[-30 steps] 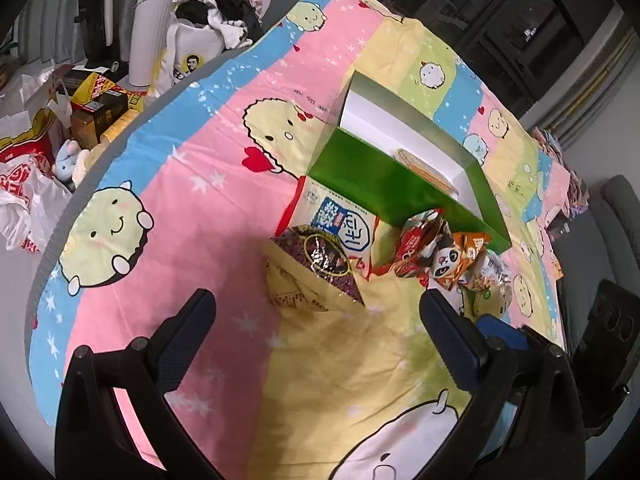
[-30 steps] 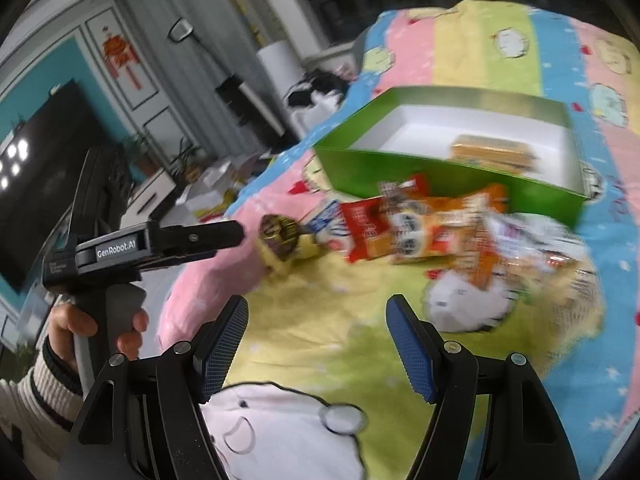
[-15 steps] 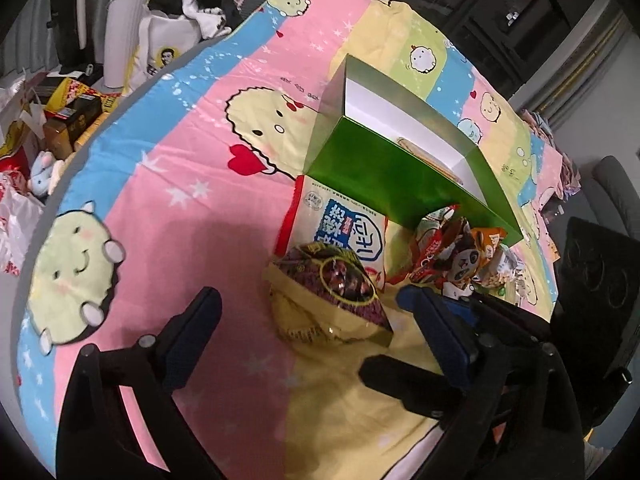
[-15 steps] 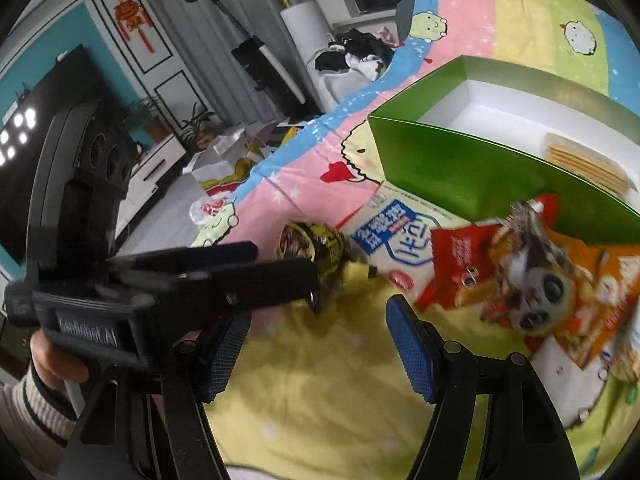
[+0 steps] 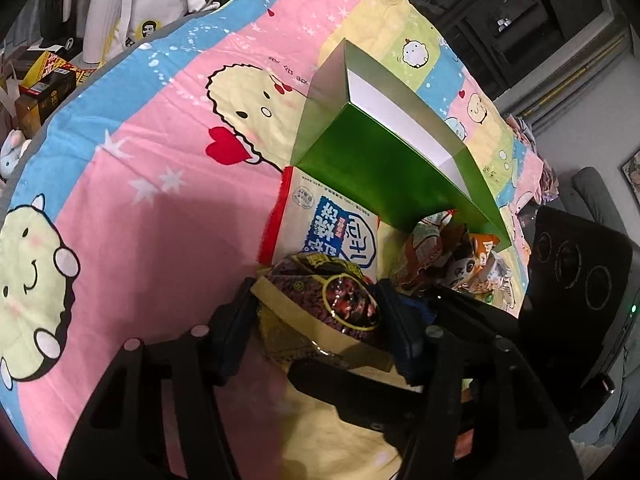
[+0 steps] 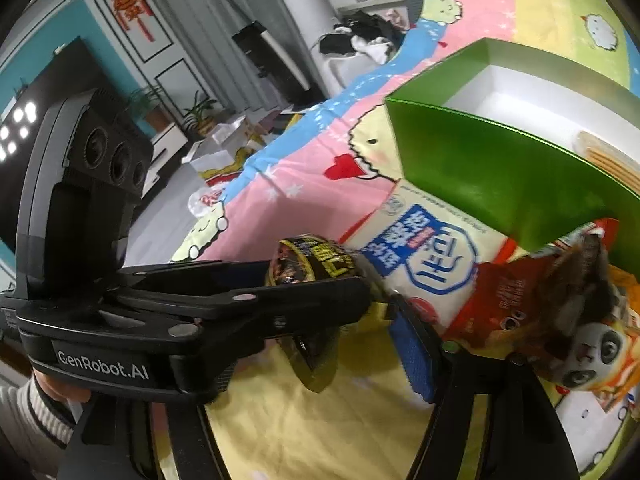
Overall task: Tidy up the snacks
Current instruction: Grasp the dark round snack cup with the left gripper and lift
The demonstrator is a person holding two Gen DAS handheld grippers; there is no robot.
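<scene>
On the cartoon cloth [image 5: 132, 240] before the green box [image 5: 384, 176], our left gripper [image 5: 320, 316] is closing around the dark crinkly snack packet [image 5: 332, 300], light and crushable, best pinched across its sides; our right gripper [image 6: 304, 344] waits half-open.

Box [image 5: 384, 168]: green outside, white inside. Bedspread [image 5: 152, 208]: pink, blue and yellow bands with white stars, red hearts, pale cartoon creatures. Large packet [image 5: 320, 220]: cream, red edge, blue-and-white label. Small packet [image 5: 328, 300]: dark purple and gold. Panda packet [image 6: 592, 344]: orange. Grippers [image 5: 320, 324]: black, blue pads [image 6: 412, 356].
</scene>
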